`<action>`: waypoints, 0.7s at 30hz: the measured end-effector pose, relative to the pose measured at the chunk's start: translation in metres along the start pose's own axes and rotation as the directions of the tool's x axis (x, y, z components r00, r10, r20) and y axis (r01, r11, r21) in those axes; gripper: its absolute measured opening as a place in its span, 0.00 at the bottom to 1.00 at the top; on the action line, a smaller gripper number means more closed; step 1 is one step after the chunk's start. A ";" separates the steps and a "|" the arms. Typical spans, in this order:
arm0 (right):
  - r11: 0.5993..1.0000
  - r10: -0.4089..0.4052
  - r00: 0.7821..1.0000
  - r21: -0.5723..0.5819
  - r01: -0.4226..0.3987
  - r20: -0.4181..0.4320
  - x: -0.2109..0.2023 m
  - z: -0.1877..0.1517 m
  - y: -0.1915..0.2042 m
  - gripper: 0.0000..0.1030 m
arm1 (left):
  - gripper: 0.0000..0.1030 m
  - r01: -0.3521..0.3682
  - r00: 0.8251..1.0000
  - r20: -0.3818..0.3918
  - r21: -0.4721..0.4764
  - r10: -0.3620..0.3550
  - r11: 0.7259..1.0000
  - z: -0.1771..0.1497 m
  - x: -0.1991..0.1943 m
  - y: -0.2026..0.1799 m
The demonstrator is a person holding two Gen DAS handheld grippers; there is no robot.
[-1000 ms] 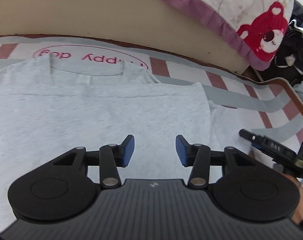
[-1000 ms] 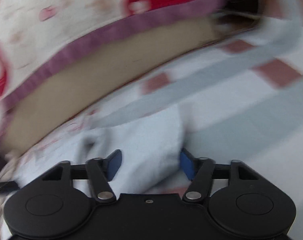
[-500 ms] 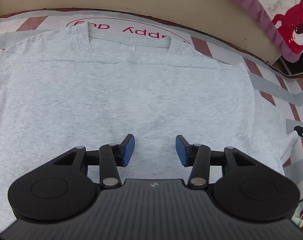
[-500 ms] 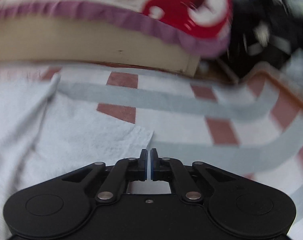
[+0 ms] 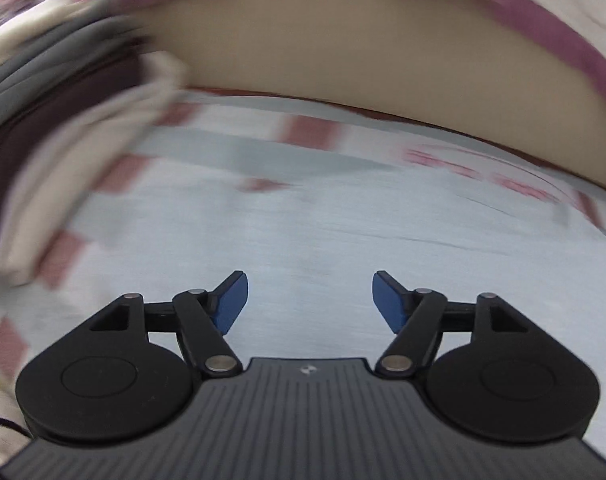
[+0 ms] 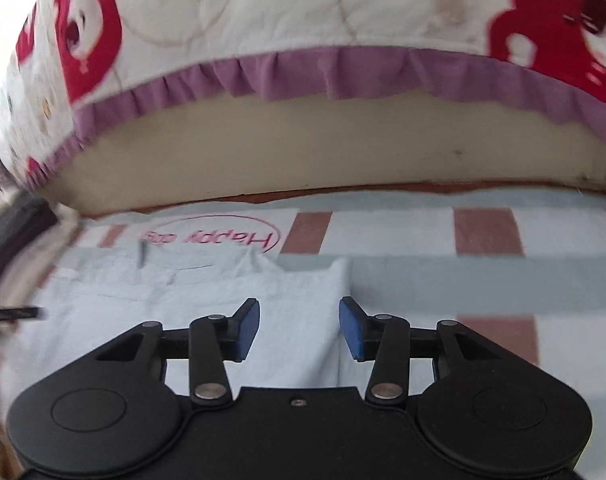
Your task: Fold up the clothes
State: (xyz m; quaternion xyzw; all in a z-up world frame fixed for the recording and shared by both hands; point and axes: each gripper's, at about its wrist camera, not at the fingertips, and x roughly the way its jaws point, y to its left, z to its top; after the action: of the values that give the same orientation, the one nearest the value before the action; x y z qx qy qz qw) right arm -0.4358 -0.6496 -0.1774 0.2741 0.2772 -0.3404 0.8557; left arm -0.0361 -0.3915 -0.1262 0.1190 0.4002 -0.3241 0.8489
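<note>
A light grey T-shirt (image 6: 191, 304) lies flat on a striped mat (image 6: 503, 280), collar toward the bed. Its right side is folded inward, leaving a straight edge beside my right gripper. My right gripper (image 6: 299, 328) is open and empty, low over that folded right edge. My left gripper (image 5: 309, 300) is open and empty over the shirt's left part (image 5: 343, 240); this view is blurred by motion.
A bed (image 6: 343, 148) with a beige base and purple-frilled bear quilt (image 6: 303, 20) runs along the far side. A pile of dark and cream clothes (image 5: 63, 128) lies at the left. The mat carries a pink "Happy day" print (image 6: 211, 236).
My right gripper has opened after being shut at the sleeve half a second ago, and the right side is now folded in. My left gripper swung left and opened wider.
</note>
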 end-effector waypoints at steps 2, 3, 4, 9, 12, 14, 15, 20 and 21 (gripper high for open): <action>0.999 -0.037 0.999 -0.034 0.036 -0.032 0.026 0.002 0.001 0.47 | 0.65 0.046 0.999 0.008 -0.120 -0.045 0.992 -0.006 0.004 0.036; 0.998 -0.041 0.998 -0.044 0.039 -0.038 0.035 0.002 0.001 0.42 | 0.65 0.065 0.998 0.016 -0.192 -0.063 0.979 -0.009 0.006 0.050; 0.998 -0.028 0.999 -0.055 0.026 -0.035 0.042 0.001 0.003 0.15 | 0.65 0.080 0.997 0.026 -0.268 -0.076 0.960 -0.011 0.007 0.062; 0.997 -0.037 0.999 -0.073 0.039 0.028 0.038 0.001 0.005 0.02 | 0.66 0.144 0.989 0.072 -0.239 -0.130 0.960 -0.007 0.016 0.054; 0.992 -0.063 0.996 -0.104 0.070 0.066 0.031 0.004 0.010 0.02 | 0.66 0.092 0.995 0.050 -0.099 -0.088 0.991 -0.002 0.033 0.026; 0.988 -0.070 0.993 -0.128 0.082 0.096 0.025 0.006 0.014 0.02 | 0.66 0.067 0.998 0.007 -0.070 -0.067 0.995 0.001 0.051 0.016; 0.987 -0.069 0.991 -0.139 0.085 0.111 0.022 0.007 0.016 0.02 | 0.66 0.071 0.997 -0.009 -0.064 -0.072 0.995 0.003 0.059 0.013; 0.982 -0.026 0.987 -0.183 0.055 0.156 0.008 0.009 0.022 0.02 | 0.63 0.065 0.997 -0.042 0.012 -0.065 0.998 0.012 0.079 -0.009; 0.982 -0.019 0.987 -0.185 0.049 0.159 0.008 0.009 0.022 0.02 | 0.45 0.049 0.998 -0.048 0.056 -0.047 0.997 0.010 0.081 -0.016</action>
State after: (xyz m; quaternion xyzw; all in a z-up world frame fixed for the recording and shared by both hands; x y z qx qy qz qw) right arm -0.4121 -0.6456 -0.1701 0.1596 0.2446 -0.3478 0.8909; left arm -0.0020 -0.4452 -0.1797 0.1411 0.4132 -0.3529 0.8276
